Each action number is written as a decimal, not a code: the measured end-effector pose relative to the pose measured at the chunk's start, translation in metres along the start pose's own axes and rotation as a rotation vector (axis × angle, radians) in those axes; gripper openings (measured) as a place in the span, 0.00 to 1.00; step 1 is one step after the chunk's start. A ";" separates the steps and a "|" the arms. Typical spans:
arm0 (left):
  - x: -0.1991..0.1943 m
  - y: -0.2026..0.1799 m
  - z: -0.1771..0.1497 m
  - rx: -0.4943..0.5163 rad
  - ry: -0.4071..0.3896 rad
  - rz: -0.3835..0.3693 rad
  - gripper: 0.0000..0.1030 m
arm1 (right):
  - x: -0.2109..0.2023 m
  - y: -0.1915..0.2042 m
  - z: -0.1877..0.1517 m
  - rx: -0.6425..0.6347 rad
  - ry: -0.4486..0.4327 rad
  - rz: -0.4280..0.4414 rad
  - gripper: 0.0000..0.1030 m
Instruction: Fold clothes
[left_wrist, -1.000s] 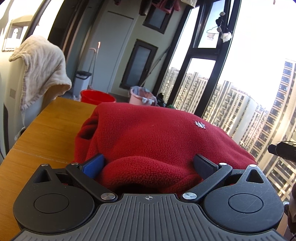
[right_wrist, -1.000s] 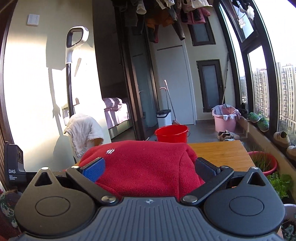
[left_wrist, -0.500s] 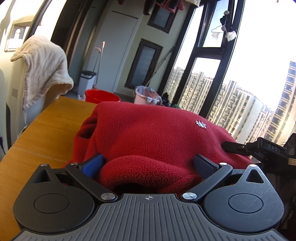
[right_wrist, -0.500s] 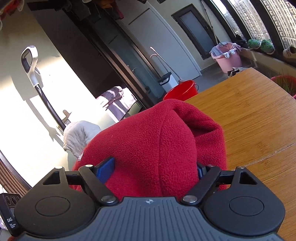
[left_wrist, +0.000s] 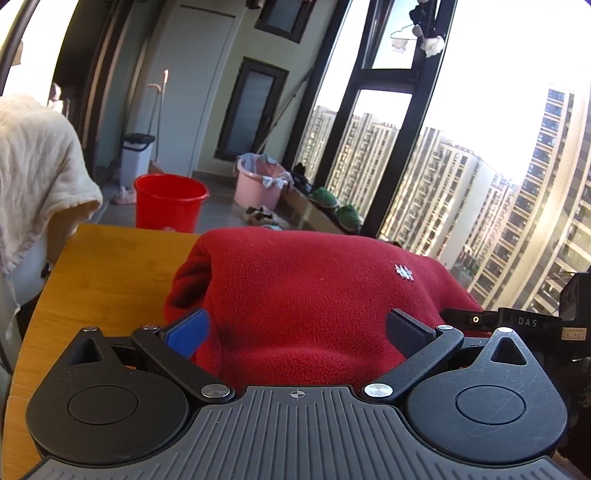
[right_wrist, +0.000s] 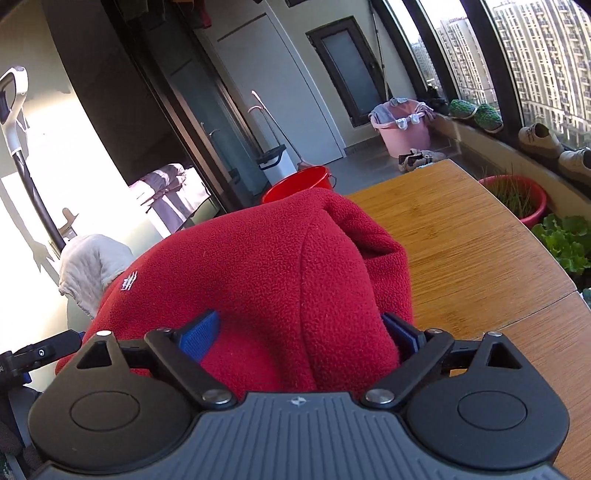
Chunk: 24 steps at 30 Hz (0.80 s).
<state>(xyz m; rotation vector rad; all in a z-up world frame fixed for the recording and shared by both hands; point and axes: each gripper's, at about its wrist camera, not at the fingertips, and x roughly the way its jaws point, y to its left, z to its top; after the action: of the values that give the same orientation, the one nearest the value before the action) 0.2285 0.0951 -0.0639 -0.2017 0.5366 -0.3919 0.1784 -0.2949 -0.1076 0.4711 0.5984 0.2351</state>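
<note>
A red fleece garment (left_wrist: 314, 291) is bunched in a thick mound on the wooden table (left_wrist: 107, 266), a small white embroidered mark (left_wrist: 403, 272) showing on its upper face; what the mark depicts cannot be made out. The garment's near edge is hidden behind both gripper housings, and its far side is cut off by its own bulk. A fat roll of fleece is clamped between the pads of the left gripper (left_wrist: 295, 332), which is angled downward over the table. The right gripper (right_wrist: 299, 332) is likewise tilted down; its jaws are opening, with fleece filling the gap and pressing against both blue pads (right_wrist: 199, 334). In the left wrist view the right gripper's body is seen at the right edge, lettered "DAS". A cream towel (left_wrist: 33, 173), a red bucket (left_wrist: 168, 201) and a pink basin (left_wrist: 260, 182) are seen beyond.
</note>
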 end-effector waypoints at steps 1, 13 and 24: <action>0.007 0.007 0.001 -0.027 0.043 -0.016 1.00 | 0.004 -0.002 0.000 0.026 0.002 0.011 0.91; 0.094 0.040 0.033 -0.155 0.048 -0.026 1.00 | 0.091 0.019 0.063 -0.165 -0.031 -0.010 0.90; 0.000 0.000 0.053 0.044 -0.083 0.022 1.00 | 0.005 0.048 0.071 -0.220 -0.101 -0.020 1.00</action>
<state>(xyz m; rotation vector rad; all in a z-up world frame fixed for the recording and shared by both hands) 0.2570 0.0999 -0.0192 -0.1689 0.4474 -0.3716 0.2206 -0.2766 -0.0349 0.2625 0.4719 0.2530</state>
